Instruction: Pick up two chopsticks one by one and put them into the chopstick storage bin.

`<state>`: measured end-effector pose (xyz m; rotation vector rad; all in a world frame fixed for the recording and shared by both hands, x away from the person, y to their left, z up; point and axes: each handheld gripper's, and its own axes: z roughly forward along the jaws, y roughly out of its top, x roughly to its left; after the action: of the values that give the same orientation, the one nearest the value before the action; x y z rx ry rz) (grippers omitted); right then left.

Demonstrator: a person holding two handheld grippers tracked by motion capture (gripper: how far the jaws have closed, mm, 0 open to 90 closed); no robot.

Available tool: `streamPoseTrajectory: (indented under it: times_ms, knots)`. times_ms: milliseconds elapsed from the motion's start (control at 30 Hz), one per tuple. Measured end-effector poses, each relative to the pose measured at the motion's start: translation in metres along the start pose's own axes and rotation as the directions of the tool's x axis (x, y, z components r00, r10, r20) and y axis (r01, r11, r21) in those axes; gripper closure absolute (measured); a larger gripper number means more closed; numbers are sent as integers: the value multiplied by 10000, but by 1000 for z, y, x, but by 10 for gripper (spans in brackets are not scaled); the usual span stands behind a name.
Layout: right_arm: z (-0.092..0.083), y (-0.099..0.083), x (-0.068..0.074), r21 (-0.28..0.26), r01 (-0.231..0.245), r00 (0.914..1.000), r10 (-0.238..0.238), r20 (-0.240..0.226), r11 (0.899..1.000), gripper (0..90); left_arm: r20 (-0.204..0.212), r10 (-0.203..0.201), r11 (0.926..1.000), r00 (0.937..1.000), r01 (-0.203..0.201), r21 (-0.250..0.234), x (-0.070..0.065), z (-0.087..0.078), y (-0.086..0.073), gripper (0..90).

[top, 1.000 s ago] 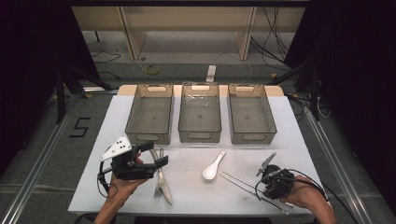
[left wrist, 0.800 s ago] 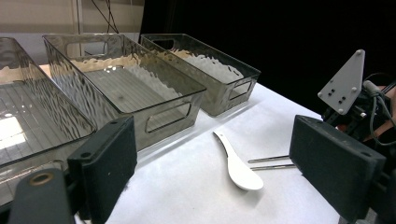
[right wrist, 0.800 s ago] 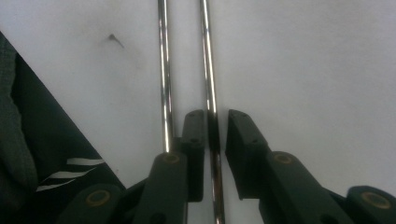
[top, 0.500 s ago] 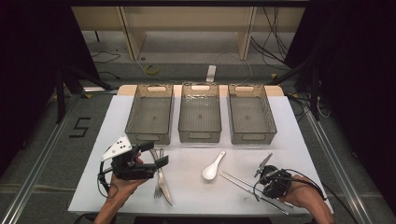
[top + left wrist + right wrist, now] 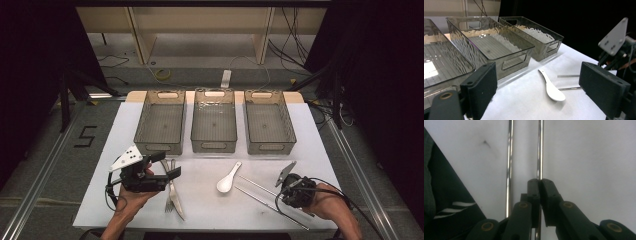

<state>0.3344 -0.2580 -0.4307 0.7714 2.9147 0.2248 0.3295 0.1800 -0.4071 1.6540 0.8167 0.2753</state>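
Two metal chopsticks [image 5: 256, 198] lie side by side at the front right of the white table. My right gripper [image 5: 285, 196] points down at them. Its jaws have just been closing and are shut on one chopstick [image 5: 540, 150], while the other chopstick [image 5: 509, 157] lies free beside it. A white spoon [image 5: 227, 179] rests near the table's middle, and a fork and knife [image 5: 172, 192] lie at the front left. My left gripper [image 5: 166, 165] hovers just left of that cutlery, open and holding nothing. Past its wide jaws I see the spoon [image 5: 551, 87].
Three clear plastic bins [image 5: 165, 125] [image 5: 214, 125] [image 5: 269, 125] stand in a row at the back of the table, all without contents. The table's front edge [image 5: 200, 227] runs close below both hands. A dark floor surrounds the table.
The right gripper has shifted slightly over the chopsticks and its hand has settled lower. The left gripper and the cutlery have not moved.
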Motion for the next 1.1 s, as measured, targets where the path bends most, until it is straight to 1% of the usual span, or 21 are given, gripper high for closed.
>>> streamPoseTrajectory:
  times_ms: [33,133,233,333,433,500,567,667,700,733,767,800,833,867,900,933,967,1000,1033,1067,1100]
  knots:
    - [0,0,0,0,0,10000,0,0,10000,861,13,5,10000,10000,-5,44,0,1,0,143]
    - [-9,6,-1,-391,139,9999,-134,105,9991,862,119,30,9997,9999,-32,224,-1,4,1,143]
    - [-16,15,1,-750,402,9992,-398,69,9964,862,275,124,9984,9995,-139,544,-2,10,1,143]
    - [-22,26,5,-869,611,9981,-606,81,9943,862,452,341,9947,9984,-383,952,-4,19,3,143]
    - [-25,38,10,-935,985,9951,-977,132,9907,862,574,691,9881,9960,-762,1339,-10,27,4,143]
    - [-26,46,14,-967,1234,9923,-1221,185,9876,862,844,747,9838,9936,-873,1567,-14,32,5,143]
    - [-27,55,19,-920,1526,9883,-1520,138,9840,862,1065,1010,9754,9892,-1196,1852,-19,39,7,150]
    - [-25,60,23,-979,1622,9868,-1617,134,9819,862,1406,1328,9619,9811,-1618,2204,-27,50,9,152]
    - [-25,63,26,-927,1609,9870,-1607,96,9826,862,1502,1465,9561,9777,-1789,2322,-30,54,10,153]
    - [-24,65,27,-921,1773,9841,-1772,93,9798,862,1607,1590,9493,9741,-1955,2462,-33,58,10,153]
    - [-23,68,28,-930,1946,9808,-1946,92,9765,862,1754,1633,9440,9709,-2054,2583,-36,61,10,154]
    - [-23,70,30,-903,1938,9810,-1938,79,9769,862,1855,1687,9379,9681,-2155,2718,-38,65,10,154]
    - [-22,72,32,-873,1924,9812,-1927,52,9774,862,1915,1849,9291,9639,-2349,2855,-41,68,11,154]
    - [-22,74,33,-872,2019,9793,-2021,62,9755,861,1994,2000,9203,9593,-2538,2977,-43,71,11,154]
    - [-21,76,34,-843,2069,9783,-2071,66,9747,862,2107,2090,9131,9549,-2677,3077,-46,75,11,154]
    - [-21,77,35,-795,2218,9750,-2221,56,9718,862,2268,2178,9037,9493,-2839,3204,-49,78,12,154]
    - [-21,78,36,-805,2224,9749,-2227,64,9716,862,2393,2261,8904,9443,-2999,3424,-51,81,12,156]
    - [-21,79,38,-849,2182,9758,-2184,67,9722,861,2480,2475,8711,9366,-3272,3663,-54,84,13,156]
    - [-21,81,38,-829,2332,9723,-2336,50,9689,861,2532,2698,8529,9290,-3526,3850,-57,87,14,156]
    - [-22,82,39,-855,2353,9718,-2357,58,9682,862,2638,2856,8385,9213,-3735,3968,-59,89,15,157]
    - [-21,83,40,-880,2370,9714,-2375,41,9675,862,2720,2918,8321,9170,-3837,4005,-62,91,16,160]
